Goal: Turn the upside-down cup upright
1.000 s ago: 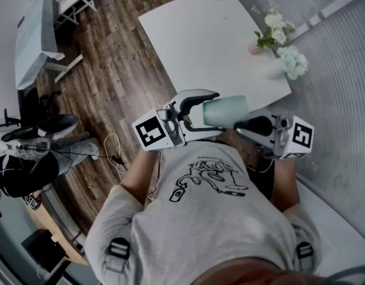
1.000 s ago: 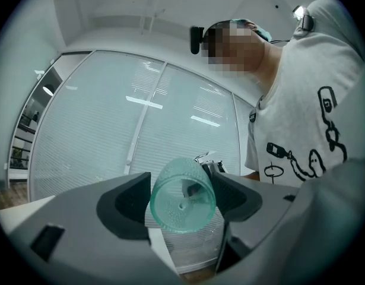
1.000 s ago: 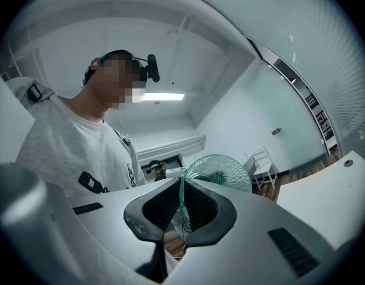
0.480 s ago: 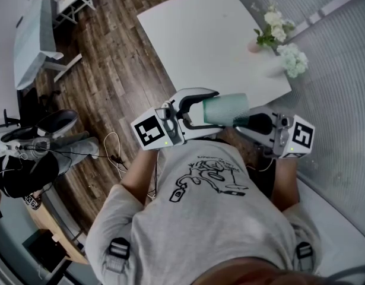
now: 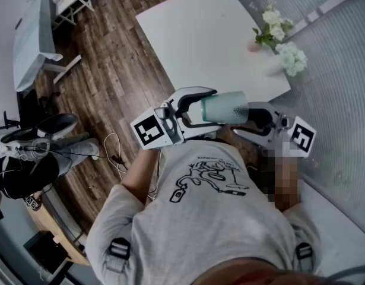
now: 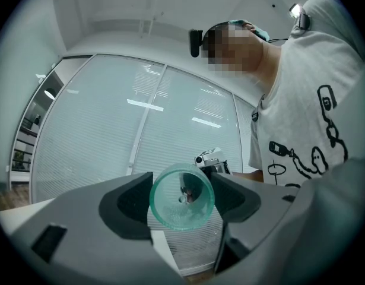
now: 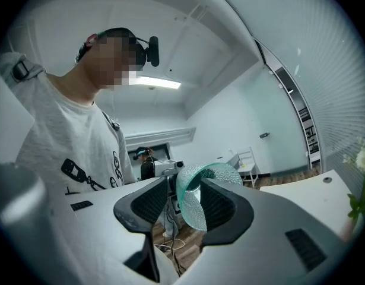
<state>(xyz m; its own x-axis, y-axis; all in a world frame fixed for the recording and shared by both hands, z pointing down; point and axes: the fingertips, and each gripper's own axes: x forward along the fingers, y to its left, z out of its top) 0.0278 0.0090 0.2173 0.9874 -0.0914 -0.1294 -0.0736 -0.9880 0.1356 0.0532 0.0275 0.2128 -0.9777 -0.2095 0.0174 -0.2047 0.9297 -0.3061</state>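
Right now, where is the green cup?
The green cup is mid-air at the head view's centre, held sideways by the left gripper, its rim between the right gripper's jaws, which have just been opening.

The translucent mint-green plastic cup (image 5: 231, 107), pebbled on its wall, lies on its side in mid-air, just toward 2 o'clock of the head view's centre. Its narrower base points to 9 o'clock, its mouth to 3 o'clock. The left tool (image 5: 210, 108), whose jaws have just been closing, pinches the base end.

right tongs (image 7: 183, 186) rolled slightly, jaws just opened around cup (image 5: 224, 107) rim
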